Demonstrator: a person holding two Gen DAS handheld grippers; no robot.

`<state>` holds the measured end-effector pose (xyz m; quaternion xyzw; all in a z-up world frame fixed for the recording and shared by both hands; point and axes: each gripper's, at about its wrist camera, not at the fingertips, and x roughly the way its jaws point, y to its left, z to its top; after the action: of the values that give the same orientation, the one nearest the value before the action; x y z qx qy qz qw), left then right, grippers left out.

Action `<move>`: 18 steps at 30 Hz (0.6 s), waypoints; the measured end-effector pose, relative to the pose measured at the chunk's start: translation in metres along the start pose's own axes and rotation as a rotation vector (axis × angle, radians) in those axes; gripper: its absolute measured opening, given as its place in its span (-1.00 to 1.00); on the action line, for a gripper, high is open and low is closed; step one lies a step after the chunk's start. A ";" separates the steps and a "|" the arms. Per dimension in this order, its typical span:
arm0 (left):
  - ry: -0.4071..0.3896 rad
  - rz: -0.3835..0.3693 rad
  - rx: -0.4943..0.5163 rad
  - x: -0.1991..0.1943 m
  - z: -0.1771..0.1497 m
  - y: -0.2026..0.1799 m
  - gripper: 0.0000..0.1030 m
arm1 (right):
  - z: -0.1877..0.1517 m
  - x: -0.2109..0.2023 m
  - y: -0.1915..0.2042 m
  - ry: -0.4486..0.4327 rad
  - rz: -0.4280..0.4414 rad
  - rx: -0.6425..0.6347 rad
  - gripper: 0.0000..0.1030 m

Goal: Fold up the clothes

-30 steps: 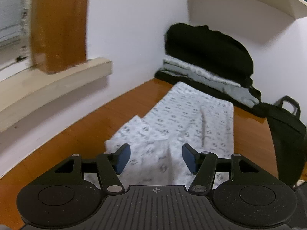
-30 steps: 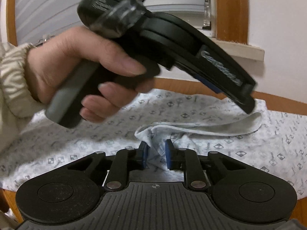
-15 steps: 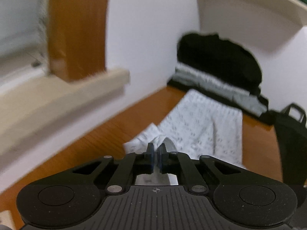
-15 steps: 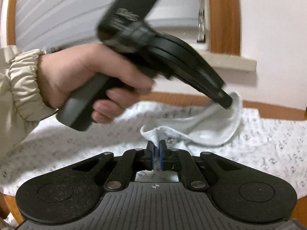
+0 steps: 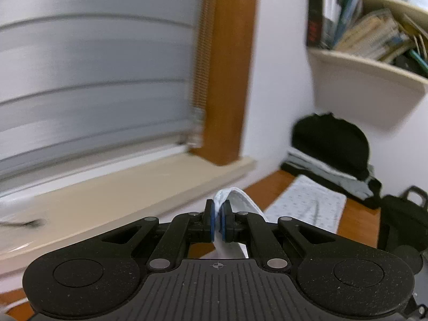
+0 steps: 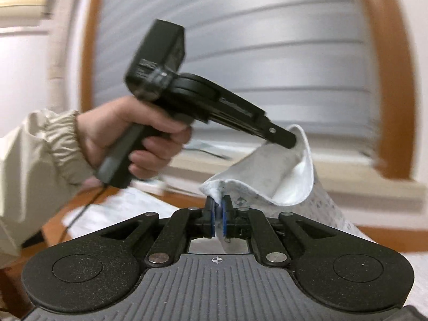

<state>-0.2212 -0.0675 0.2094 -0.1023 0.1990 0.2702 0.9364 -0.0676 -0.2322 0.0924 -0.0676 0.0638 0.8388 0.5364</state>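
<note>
1. Left wrist view: the left gripper point(image 5: 218, 223) has its fingers point(image 5: 211, 222) clamped on a bunched edge of the white patterned garment point(image 5: 307, 208).
2. Same view: from the pinch the cloth rises in a small white loop just past the fingertips, then falls away to the right and far side, where the rest of the garment lies flat on the orange wooden worktop point(image 5: 357, 220).
3. Same view: the garment's long axis runs from the near fingers toward the far right, and its far end stops just short of a stack of folded clothes point(image 5: 331, 157), black on top and grey beneath, against the wall.
4. Same view: a black bag point(image 5: 404, 219) stands at the right edge of the worktop, a shelf of books point(image 5: 371, 34) hangs above, and a blurred window blind point(image 5: 93, 80) with a wooden frame fills the left.
5. Right wrist view: the right gripper point(image 6: 218, 220) has its fingers point(image 6: 210, 219) pressed together on another part of the same garment edge point(image 6: 267, 176).
6. Same view: the hem arcs up and to the right from this pinch to the tip of the left gripper point(image 6: 290, 140), held by the person's left hand point(image 6: 133, 136) in a cream sleeve point(image 6: 34, 171).
7. Same view: the lifted edge sags between the two grips, while the rest of the garment drapes down to the near right and lies on the worktop at the left.
</note>
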 end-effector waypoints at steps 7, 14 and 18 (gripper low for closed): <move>-0.065 0.148 -0.077 -0.109 -0.015 0.068 -0.91 | 0.031 0.051 0.079 -0.062 0.177 -0.060 -0.88; -0.119 0.213 -0.213 -0.176 -0.050 0.129 -0.91 | 0.048 0.103 0.136 -0.035 0.314 -0.102 -0.88; -0.093 0.243 -0.275 -0.188 -0.079 0.160 -0.91 | 0.051 0.137 0.156 0.008 0.359 -0.123 -0.88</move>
<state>-0.4800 -0.0455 0.2053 -0.1920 0.1278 0.4102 0.8824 -0.2691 -0.1658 0.1228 -0.0910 0.0253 0.9231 0.3727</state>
